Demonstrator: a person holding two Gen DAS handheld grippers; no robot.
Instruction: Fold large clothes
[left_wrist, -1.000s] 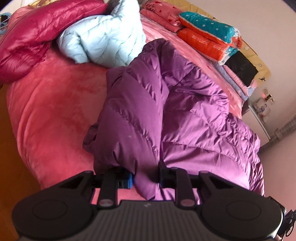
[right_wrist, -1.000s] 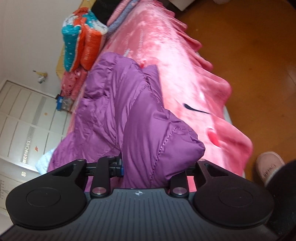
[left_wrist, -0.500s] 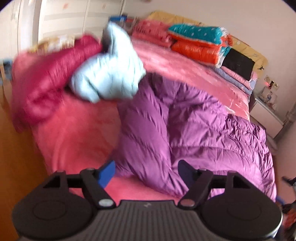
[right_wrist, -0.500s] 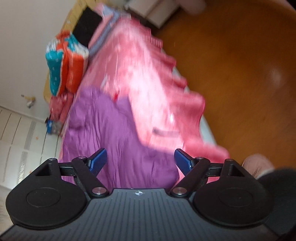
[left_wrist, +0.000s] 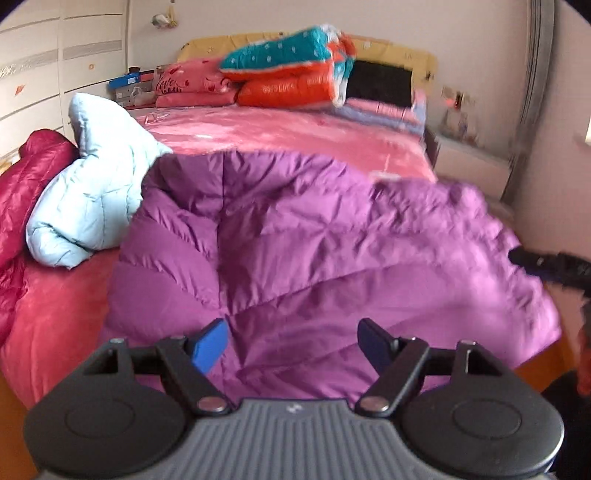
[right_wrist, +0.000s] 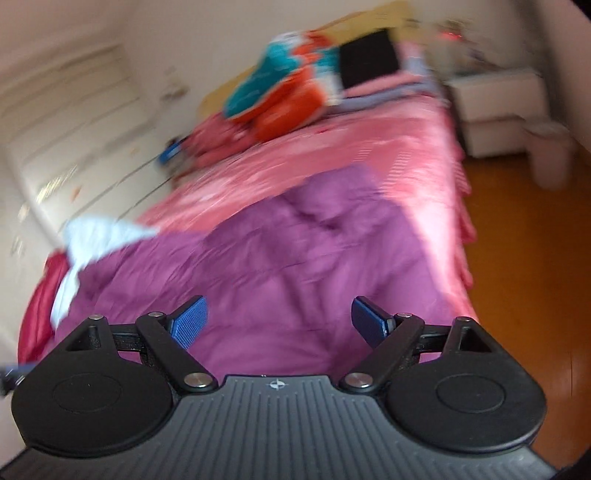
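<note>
One purple puffer jacket (left_wrist: 314, 258) lies spread across the near end of the bed (left_wrist: 295, 136), its quilted surface rumpled, a fold line running down its left half. Its near hem drapes over the bed's foot edge. Same jacket in the right wrist view (right_wrist: 280, 266), blurred.

Left gripper (left_wrist: 293, 341): jaws wide apart, blue pads bare, nothing between them, poised above the jacket's near edge. Contact with the cloth cannot be told.

Right gripper (right_wrist: 279, 321): jaws likewise spread, empty, over the jacket.

Light blue jacket (left_wrist: 92, 192) heaped just left of the purple one, touching its upper left corner. Dark red jacket (left_wrist: 26, 192) further left, against the blue one.

Pink bedspread (left_wrist: 288, 129) beyond. At the headboard end, a stack of folded teal and orange quilts (left_wrist: 295, 74), pink pillows (left_wrist: 192, 85) to their left, a black item (left_wrist: 380, 83) to their right.

White nightstand (right_wrist: 495, 107) beside the bed; wooden floor (right_wrist: 524, 258) on the right.
</note>
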